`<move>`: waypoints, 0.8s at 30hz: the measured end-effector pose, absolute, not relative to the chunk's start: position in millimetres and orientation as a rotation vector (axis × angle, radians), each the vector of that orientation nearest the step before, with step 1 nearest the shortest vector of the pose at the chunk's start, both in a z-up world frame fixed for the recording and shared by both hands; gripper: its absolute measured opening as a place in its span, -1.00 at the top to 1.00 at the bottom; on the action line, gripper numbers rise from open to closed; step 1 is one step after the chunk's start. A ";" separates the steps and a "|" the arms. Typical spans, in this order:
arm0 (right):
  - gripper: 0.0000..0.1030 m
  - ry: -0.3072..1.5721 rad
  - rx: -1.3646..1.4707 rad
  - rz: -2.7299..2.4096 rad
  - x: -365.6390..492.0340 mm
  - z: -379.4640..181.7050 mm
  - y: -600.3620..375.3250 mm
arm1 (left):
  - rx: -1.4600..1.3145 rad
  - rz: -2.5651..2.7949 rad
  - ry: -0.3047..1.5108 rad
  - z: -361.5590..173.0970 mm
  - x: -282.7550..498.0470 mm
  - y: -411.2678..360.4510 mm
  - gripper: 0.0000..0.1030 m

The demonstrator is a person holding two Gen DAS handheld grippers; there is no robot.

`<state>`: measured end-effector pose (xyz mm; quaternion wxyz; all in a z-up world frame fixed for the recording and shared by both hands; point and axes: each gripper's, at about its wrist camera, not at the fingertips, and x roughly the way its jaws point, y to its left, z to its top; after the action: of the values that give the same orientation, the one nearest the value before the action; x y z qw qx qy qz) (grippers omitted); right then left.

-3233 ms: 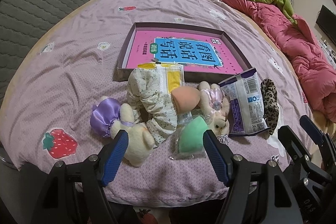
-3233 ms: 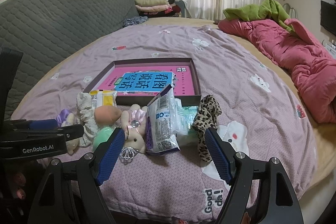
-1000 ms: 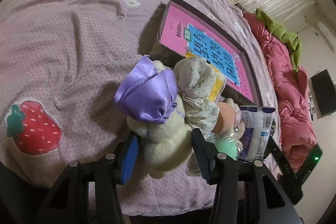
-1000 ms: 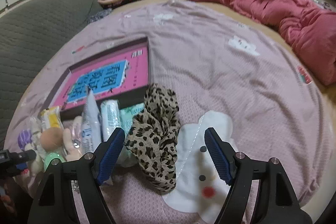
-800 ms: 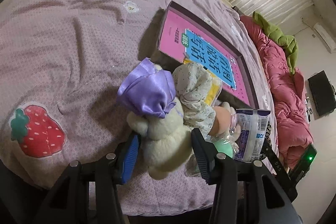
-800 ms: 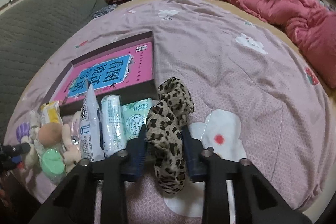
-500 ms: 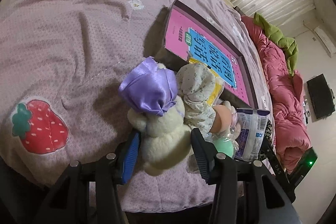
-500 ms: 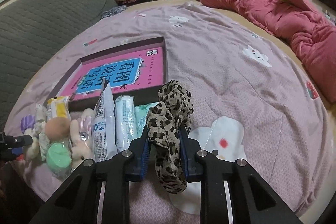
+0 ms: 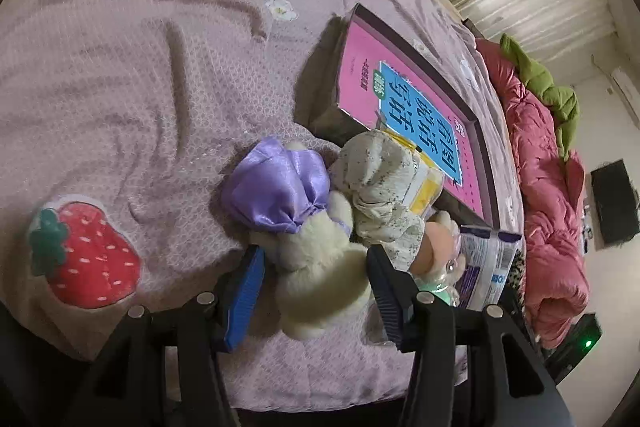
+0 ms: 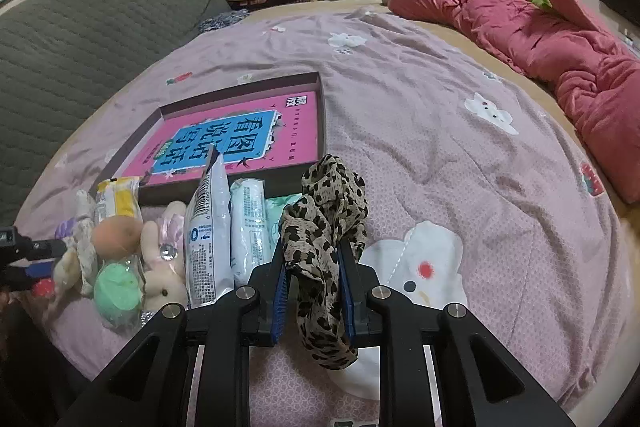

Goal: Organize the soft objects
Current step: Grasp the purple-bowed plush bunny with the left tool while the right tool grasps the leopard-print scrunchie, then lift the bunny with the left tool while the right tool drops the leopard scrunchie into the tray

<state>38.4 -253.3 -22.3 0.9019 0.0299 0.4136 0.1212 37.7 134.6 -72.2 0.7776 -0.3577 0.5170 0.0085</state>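
While I've got both grippers tipped down at the bed, the right gripper (image 10: 312, 283) is clamped tight on the leopard-print scrunchie (image 10: 326, 211), which is pinched between its blue pads. My left gripper (image 9: 316, 291) straddles the cream plush bunny (image 9: 320, 275) with the purple satin bow (image 9: 276, 187); its jaws are opening, and there's a gap at the left pad. Beyond sits the pink box (image 9: 408, 99).

My left fingers (image 9: 248, 291) are hiding the plush's (image 9: 320, 279) sides; the pouch (image 9: 490, 267) is covering the leopard scrunchie (image 9: 520, 269).
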 end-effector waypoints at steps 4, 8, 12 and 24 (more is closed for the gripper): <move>0.57 0.858 0.062 0.248 39.6 -22.6 -253.6 | -0.844 0.032 1.121 -79.8 44.7 145.0 -0.02; 0.57 0.860 0.062 0.246 39.4 -22.8 -254.8 | -0.850 0.047 1.107 -81.8 46.8 155.5 0.19; 0.57 0.855 0.063 0.243 38.7 -22.0 -255.3 | -0.860 0.017 1.078 -79.2 39.4 159.1 0.25; 0.57 0.819 0.046 0.249 30.9 -11.9 -252.6 | -0.789 -0.049 1.047 -56.4 32.9 144.4 0.69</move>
<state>30.9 -252.6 -11.9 0.9095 0.0223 0.3972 0.1208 32.9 144.4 -56.4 0.7925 -0.3667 0.4868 -0.0229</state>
